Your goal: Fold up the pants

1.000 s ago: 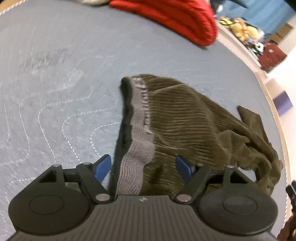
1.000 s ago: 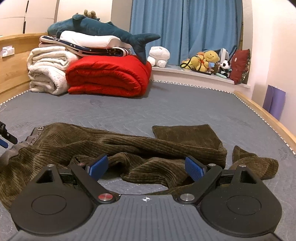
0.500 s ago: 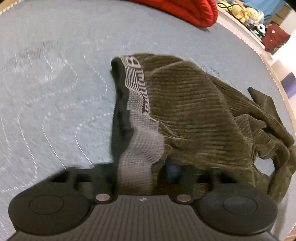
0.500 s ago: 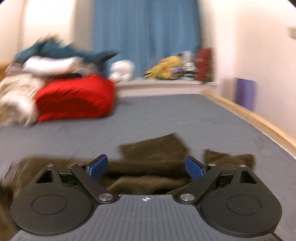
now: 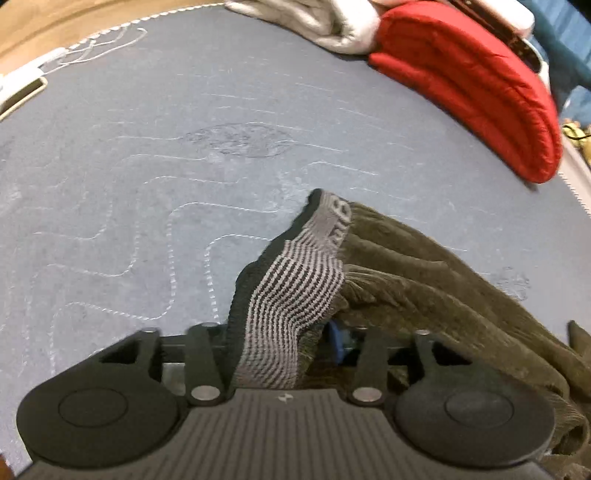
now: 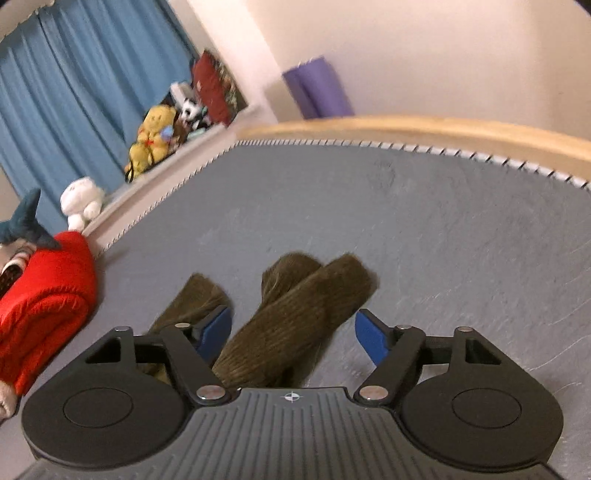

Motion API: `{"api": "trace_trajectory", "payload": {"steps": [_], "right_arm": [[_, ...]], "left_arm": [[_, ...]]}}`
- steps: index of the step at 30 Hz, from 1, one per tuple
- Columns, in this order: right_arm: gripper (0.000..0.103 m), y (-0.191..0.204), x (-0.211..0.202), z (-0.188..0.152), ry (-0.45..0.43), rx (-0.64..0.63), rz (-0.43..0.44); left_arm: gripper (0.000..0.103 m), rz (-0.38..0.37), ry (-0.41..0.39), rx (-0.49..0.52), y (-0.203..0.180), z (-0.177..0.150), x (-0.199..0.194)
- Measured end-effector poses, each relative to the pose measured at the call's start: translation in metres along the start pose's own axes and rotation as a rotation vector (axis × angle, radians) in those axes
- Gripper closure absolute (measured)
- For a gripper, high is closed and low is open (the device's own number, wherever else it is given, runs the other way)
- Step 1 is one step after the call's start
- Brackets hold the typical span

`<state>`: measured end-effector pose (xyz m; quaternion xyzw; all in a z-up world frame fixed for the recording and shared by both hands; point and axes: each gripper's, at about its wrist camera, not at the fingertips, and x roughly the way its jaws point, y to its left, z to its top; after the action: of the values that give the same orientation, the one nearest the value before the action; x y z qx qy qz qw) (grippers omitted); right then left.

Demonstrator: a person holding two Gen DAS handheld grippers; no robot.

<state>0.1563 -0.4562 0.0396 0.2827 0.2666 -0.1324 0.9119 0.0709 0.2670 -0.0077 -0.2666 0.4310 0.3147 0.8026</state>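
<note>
The left hand-held gripper [image 5: 284, 343] is closed on the grey striped waistband [image 5: 295, 295] of the brown corduroy pants [image 5: 424, 280], which lie on the grey mattress [image 5: 147, 147]. Beyond them is a red blanket [image 5: 472, 81]. The right hand-held gripper [image 6: 293, 336] is wide, and the pant legs [image 6: 295, 317] lie between its blue pads [image 6: 371, 341], not pinched

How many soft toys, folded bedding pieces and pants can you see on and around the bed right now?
Soft toys: 4, the shark, white plush, yellow bear, panda
Folded bedding: 2, the red comforter, white blanket
Pants: 1, the brown corduroy pants
Total: 7
</note>
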Motion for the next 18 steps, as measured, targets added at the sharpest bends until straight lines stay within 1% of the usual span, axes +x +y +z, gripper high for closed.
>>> {"api": "trace_trajectory", "payload": {"steps": [2,3,4,6,7,9,12,14,17,18], "right_arm": [[0.030,0.005,0.013,-0.005,0.034,-0.007,0.019],[0.030,0.010,0.021,-0.007,0.058,-0.007,0.034],[0.030,0.015,0.029,-0.010,0.082,-0.009,0.053],[0.030,0.021,0.045,-0.015,0.122,-0.027,0.083],[0.030,0.025,0.050,-0.018,0.139,-0.040,0.091],[0.030,0.033,0.064,-0.022,0.175,-0.060,0.109],[0.030,0.037,0.079,-0.030,0.213,-0.062,0.091],[0.033,0.038,0.087,-0.035,0.239,-0.053,0.082],[0.049,0.039,0.093,-0.042,0.258,-0.058,0.065],[0.061,0.041,0.092,-0.043,0.252,-0.070,0.060]], "left_arm": [[0.051,0.010,-0.039,0.020,-0.006,-0.003,-0.009],[0.048,0.019,-0.064,0.044,-0.011,-0.006,-0.015],[0.041,0.028,-0.095,0.070,-0.015,-0.008,-0.022],[0.034,0.043,-0.165,0.132,-0.027,-0.014,-0.035],[0.033,0.046,-0.185,0.157,-0.034,-0.017,-0.038],[0.033,0.014,-0.219,0.176,-0.040,-0.022,-0.048],[0.033,-0.001,-0.255,0.208,-0.050,-0.025,-0.053],[0.031,-0.025,-0.264,0.239,-0.058,-0.032,-0.054],[0.031,-0.020,-0.281,0.263,-0.064,-0.037,-0.061],[0.031,-0.017,-0.286,0.249,-0.064,-0.035,-0.061]]}}
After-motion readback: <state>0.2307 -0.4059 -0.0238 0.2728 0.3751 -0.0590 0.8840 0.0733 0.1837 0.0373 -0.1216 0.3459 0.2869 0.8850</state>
